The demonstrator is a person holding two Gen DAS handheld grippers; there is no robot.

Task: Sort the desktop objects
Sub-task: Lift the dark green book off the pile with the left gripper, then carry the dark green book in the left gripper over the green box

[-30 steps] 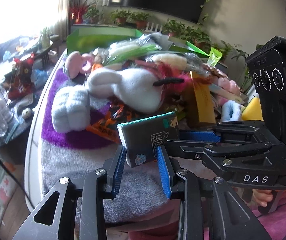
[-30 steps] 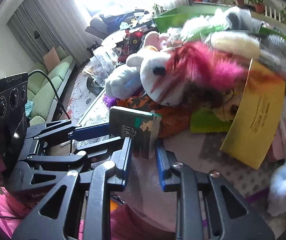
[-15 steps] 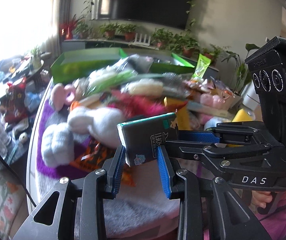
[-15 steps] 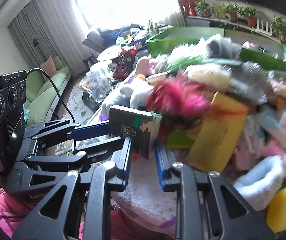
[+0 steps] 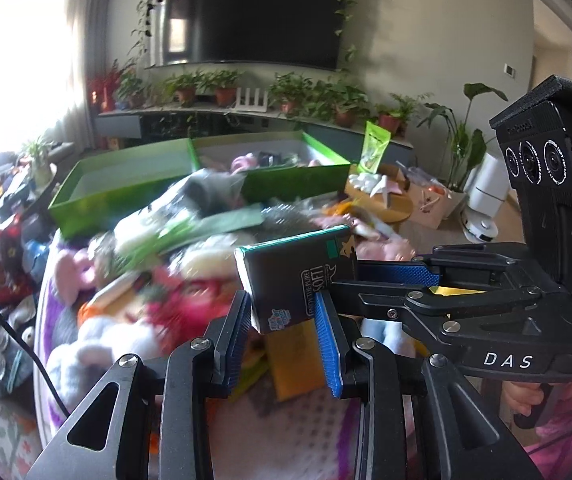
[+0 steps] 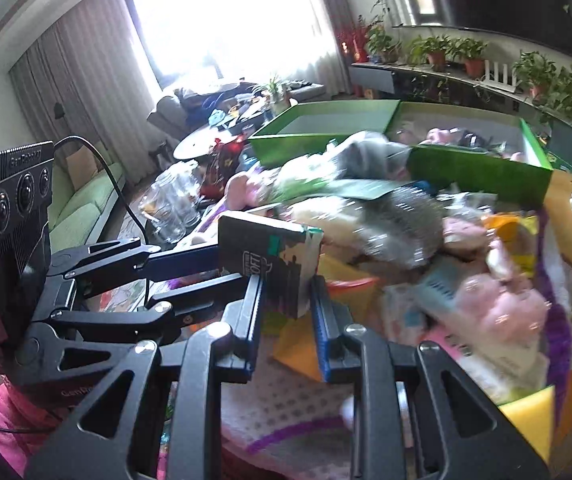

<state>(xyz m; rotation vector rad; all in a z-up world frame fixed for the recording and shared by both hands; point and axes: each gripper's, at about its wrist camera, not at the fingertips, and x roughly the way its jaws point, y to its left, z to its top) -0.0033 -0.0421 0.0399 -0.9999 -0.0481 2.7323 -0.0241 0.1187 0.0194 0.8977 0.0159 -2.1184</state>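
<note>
Both grippers, left gripper (image 5: 284, 334) and right gripper (image 6: 287, 312), clamp one dark teal-edged tissue packet (image 5: 293, 276) (mid-carry), next needing release over the green cardboard trays (image 5: 122, 184) beyond.

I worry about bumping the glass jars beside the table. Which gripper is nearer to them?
Left. The left gripper clamps the tissue pack at its jar-side end, with the glass jars beyond it; the right gripper clamps the pack's other end, farther away.

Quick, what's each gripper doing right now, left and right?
Left gripper: closed on one end of the dark tissue pack.
Right gripper: closed on the other end of the same pack.
</note>
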